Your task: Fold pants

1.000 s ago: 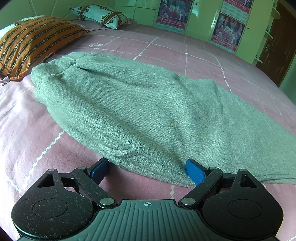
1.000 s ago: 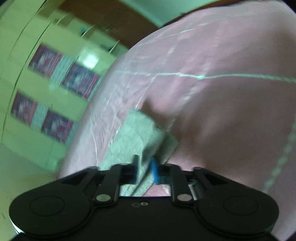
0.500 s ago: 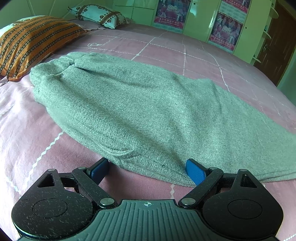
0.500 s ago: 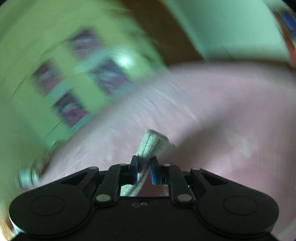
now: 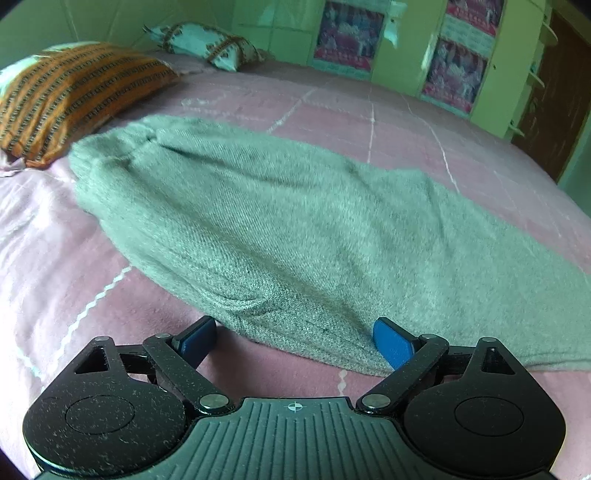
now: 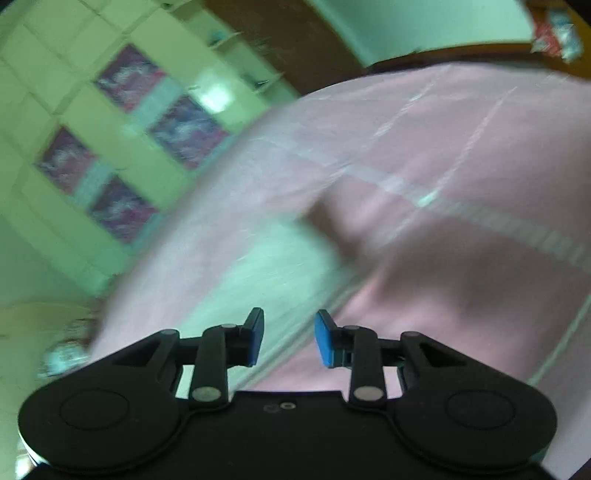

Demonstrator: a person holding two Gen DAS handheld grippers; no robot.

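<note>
Pants [image 5: 295, 229] lie diagonally, waist far-left toward striped pillow [image 5: 70, 96]; left fingers [image 5: 391, 343] apart, right fingers [image 6: 325, 339] opening, empty.

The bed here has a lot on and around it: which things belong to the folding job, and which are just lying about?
Part of the job:
- grey pants
- left gripper, open at the pants' edge
- right gripper, jaws opening, nothing clamped

Just lying about:
- striped pillow
- patterned pillow
- wall posters

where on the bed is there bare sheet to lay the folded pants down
Bare pink sheet runs between the grey pants and the far cupboards. A narrower strip lies left of the pants. The striped pillow crowds the far-left corner.
</note>
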